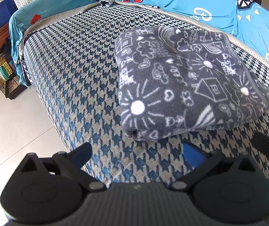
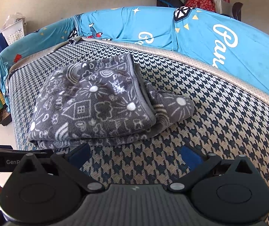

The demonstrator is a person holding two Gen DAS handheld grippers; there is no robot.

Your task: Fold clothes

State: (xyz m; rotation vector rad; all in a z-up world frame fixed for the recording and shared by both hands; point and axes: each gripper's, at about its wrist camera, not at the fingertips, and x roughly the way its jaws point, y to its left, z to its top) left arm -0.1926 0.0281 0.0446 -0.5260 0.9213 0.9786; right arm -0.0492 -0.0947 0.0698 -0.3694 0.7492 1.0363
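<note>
On sofa seat [image 1: 74, 60] | folded blanket [image 1: 181, 79] ahead of both spread grippers [image 1: 137, 151] [image 2: 136, 155], seemingly untouched

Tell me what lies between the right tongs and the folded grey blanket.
Nothing but bare houndstooth sofa cover. In the right wrist view, the open right tongs hover just short of the blanket, with only that patterned fabric between them.
</note>
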